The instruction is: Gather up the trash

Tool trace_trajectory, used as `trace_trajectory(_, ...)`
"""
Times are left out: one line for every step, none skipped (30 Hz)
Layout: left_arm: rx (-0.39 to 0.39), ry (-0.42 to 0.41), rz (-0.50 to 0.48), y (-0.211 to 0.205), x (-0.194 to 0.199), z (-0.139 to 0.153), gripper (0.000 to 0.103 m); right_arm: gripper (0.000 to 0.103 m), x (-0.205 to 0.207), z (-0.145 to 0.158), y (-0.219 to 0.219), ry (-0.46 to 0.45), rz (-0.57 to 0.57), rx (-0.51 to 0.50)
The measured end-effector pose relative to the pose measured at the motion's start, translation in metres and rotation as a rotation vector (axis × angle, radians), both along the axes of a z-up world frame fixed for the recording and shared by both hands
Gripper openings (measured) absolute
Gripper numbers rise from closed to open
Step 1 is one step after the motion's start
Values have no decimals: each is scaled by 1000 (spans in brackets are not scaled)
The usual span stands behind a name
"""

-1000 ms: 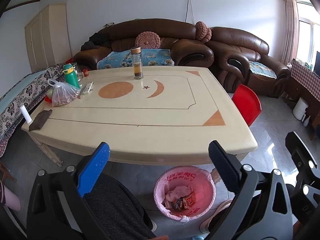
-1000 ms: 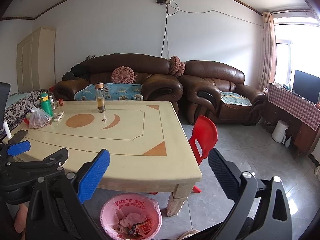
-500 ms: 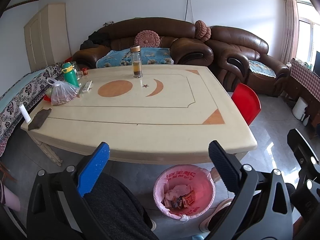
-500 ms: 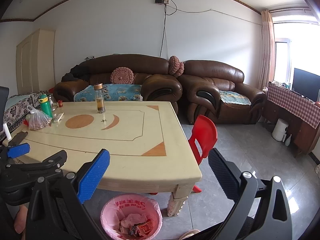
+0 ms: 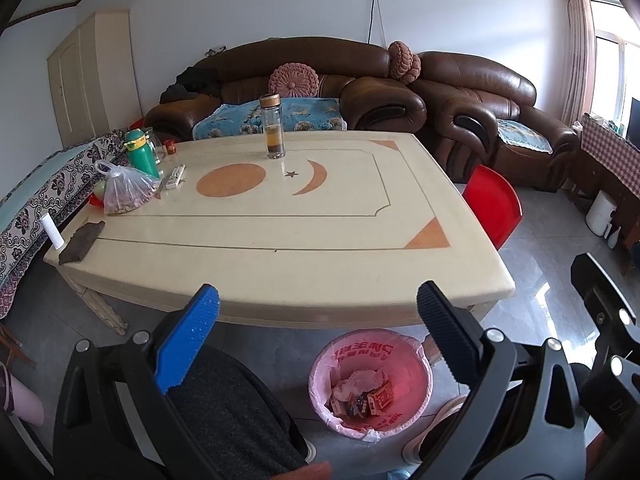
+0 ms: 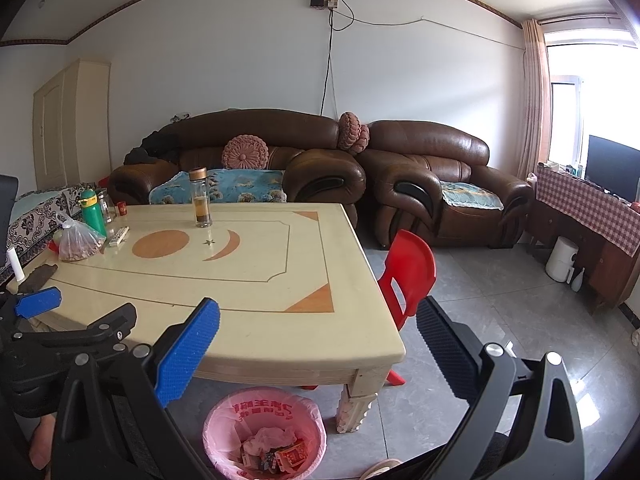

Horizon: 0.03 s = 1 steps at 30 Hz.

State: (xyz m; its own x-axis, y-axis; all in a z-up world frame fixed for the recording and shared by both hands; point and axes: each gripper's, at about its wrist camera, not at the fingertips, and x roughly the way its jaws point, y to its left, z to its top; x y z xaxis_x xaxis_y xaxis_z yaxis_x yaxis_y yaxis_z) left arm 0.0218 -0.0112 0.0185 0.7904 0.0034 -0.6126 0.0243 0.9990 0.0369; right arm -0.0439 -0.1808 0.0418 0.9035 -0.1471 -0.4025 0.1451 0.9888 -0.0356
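Both the left gripper (image 5: 316,320) and the right gripper (image 6: 318,334) are held spread wide apart with nothing between the fingers. The pink-lined trash bin (image 5: 370,384), holding wrappers, is seen on the floor at six o'clock, just below the near edge of the cream table (image 5: 280,240). A tea bottle (image 5: 272,126) and a plastic bag (image 5: 124,196) are set toward twelve and ten o'clock, a red chair (image 6: 408,272) at three o'clock; the bin's contents are hard to make out.

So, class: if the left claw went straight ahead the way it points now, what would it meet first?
Probably the near edge of the table, which lies dead ahead between the open left claw fingers. Depth is unclear; nothing nearer shows in that line.
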Motion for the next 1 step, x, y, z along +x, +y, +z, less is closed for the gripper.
trace_trajectory(2, -2, -2, 0, 0, 0, 97, 96, 0, 0, 0, 0, 1, 1)
